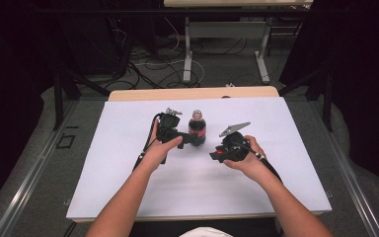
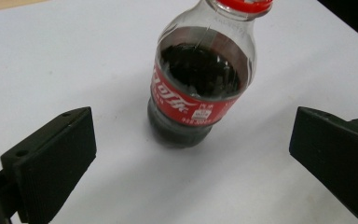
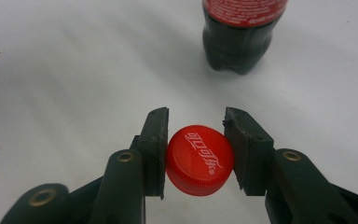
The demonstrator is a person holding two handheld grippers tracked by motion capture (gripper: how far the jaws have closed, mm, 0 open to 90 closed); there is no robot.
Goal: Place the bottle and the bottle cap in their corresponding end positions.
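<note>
Fingers of the left gripper (image 2: 191, 163) stand wide apart, the cola bottle (image 2: 200, 79) upright between and beyond them on the white counter (image 1: 128, 187), untouched by either pad. Right of it, the right gripper (image 3: 199, 156) has its fingers clamped on the red cap (image 3: 199, 159), held just above the counter.

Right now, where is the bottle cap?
The red cap is clamped in the right claw, just right of the bottle on the white table.

The clear plastic bottle (image 2: 200, 79) is gleaming glossy; the red plastic cap (image 3: 199, 160) is showing ridged edges; the white table (image 1: 128, 187) is looking matt.
</note>
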